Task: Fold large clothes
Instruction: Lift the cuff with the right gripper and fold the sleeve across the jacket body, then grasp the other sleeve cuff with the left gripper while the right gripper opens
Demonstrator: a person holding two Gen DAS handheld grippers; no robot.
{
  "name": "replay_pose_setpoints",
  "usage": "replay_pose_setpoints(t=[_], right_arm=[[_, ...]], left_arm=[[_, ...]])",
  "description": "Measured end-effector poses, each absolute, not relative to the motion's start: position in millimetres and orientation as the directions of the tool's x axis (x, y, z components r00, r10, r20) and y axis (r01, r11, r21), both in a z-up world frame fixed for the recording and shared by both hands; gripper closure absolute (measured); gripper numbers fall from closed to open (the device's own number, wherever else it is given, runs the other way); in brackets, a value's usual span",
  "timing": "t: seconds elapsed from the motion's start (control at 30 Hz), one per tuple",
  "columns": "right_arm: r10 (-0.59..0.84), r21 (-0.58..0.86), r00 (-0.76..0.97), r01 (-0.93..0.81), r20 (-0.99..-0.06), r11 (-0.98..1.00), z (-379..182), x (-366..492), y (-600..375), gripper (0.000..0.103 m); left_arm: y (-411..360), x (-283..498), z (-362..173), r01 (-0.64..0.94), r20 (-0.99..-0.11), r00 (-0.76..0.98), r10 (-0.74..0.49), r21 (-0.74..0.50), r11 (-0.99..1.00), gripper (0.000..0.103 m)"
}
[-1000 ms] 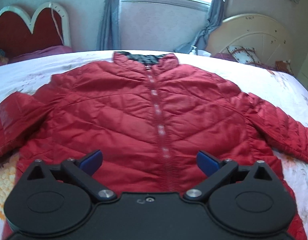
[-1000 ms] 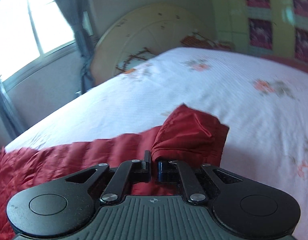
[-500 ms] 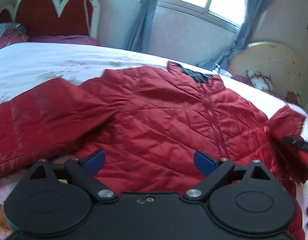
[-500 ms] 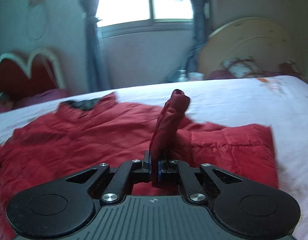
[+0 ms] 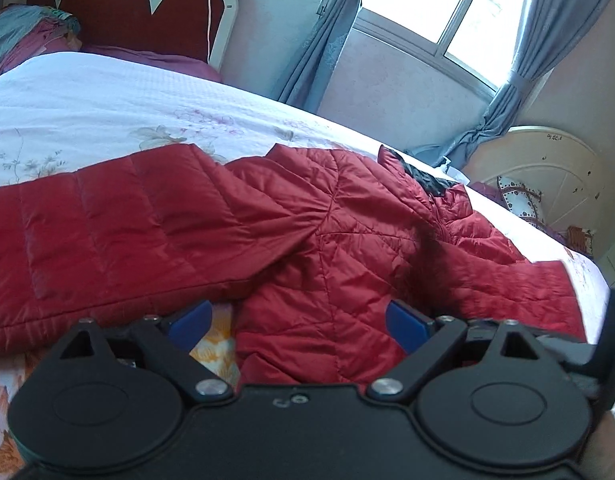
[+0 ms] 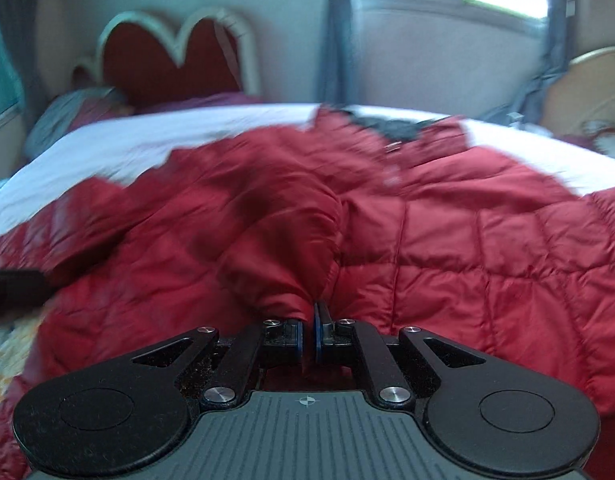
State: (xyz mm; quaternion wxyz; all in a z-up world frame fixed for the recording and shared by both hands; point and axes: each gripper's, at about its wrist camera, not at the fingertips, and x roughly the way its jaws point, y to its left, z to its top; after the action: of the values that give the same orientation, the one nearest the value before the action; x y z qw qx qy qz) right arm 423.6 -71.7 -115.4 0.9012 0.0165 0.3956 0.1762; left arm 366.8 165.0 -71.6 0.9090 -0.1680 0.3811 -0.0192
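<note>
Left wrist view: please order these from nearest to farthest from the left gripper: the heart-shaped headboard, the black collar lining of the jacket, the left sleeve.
1. The left sleeve, just ahead of the left gripper, stretching off to the left.
2. The black collar lining, ahead to the right, at the jacket's far end.
3. The heart-shaped headboard, at the upper left, beyond the bed.

Red quilted jacket (image 5: 331, 240), black collar lining (image 5: 425, 178). White bedspread (image 5: 107, 108), faint floral print. Red heart-shaped headboard (image 5: 119, 8), white trim. Blue-grey curtains (image 5: 319, 40).
</note>
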Motion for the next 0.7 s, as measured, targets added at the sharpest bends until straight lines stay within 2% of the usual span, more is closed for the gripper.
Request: replay_pose_setpoints(t=[0.07, 0.1, 0.17, 0.3, 0.33, 0.37, 0.4, 0.47, 0.5, 0.57, 0.63, 0.7], right_arm=[[0.308, 0.115, 0.638, -0.325, -0.706, 0.939, -118, 423, -55, 0.095], [0.299, 0.092, 0.645, -0.335, -0.703, 0.938, -117, 423, -52, 0.075], [0.321, 0.113, 0.671, -0.335, -0.668, 0.936, -108, 416, -59, 0.043], [0.310, 0.181, 0.716, -0.253, -0.625, 0.950, -88, 397, -110, 0.044], [0.308, 0.203, 0.718, -0.231, -0.624, 0.952, -87, 393, -126, 0.047], [0.298, 0.211, 0.714, -0.211, -0.634, 0.954, -86, 391, -141, 0.057], [0.288, 0.215, 0.709, -0.193, -0.644, 0.957, -87, 386, -155, 0.061], [0.270, 0.222, 0.697, -0.161, -0.665, 0.962, -90, 375, -183, 0.062], [0.262, 0.223, 0.688, -0.148, -0.676, 0.964, -93, 370, -196, 0.068], [0.240, 0.224, 0.675, -0.113, -0.698, 0.968, -100, 358, -221, 0.072], [0.217, 0.225, 0.668, -0.075, -0.712, 0.971, -105, 350, -242, 0.074], [0.180, 0.227, 0.678, -0.020, -0.712, 0.974, -107, 343, -259, 0.074]], left_arm=[[164, 368, -70, -0.087, -0.679, 0.712, -0.177, -0.336, 0.938, 0.004], [162, 370, -70, -0.082, -0.675, 0.714, -0.187, -0.345, 0.935, 0.001], [154, 375, -69, -0.057, -0.666, 0.713, -0.219, -0.367, 0.928, 0.001], [128, 394, -72, 0.023, -0.651, 0.696, -0.302, -0.400, 0.916, 0.004], [120, 401, -76, 0.036, -0.655, 0.685, -0.318, -0.406, 0.913, 0.007], [114, 409, -81, 0.042, -0.660, 0.672, -0.336, -0.419, 0.907, 0.008], [110, 415, -85, 0.042, -0.659, 0.663, -0.355, -0.441, 0.897, 0.009], [101, 427, -92, 0.045, -0.657, 0.653, -0.378, -0.464, 0.885, 0.010], [95, 433, -96, 0.045, -0.670, 0.644, -0.369, -0.449, 0.893, 0.014], [85, 444, -106, 0.033, -0.707, 0.614, -0.351, -0.421, 0.907, 0.025], [80, 449, -110, 0.029, -0.721, 0.608, -0.331, -0.397, 0.917, 0.039], [74, 451, -112, 0.030, -0.730, 0.613, -0.302, -0.360, 0.932, 0.047]])
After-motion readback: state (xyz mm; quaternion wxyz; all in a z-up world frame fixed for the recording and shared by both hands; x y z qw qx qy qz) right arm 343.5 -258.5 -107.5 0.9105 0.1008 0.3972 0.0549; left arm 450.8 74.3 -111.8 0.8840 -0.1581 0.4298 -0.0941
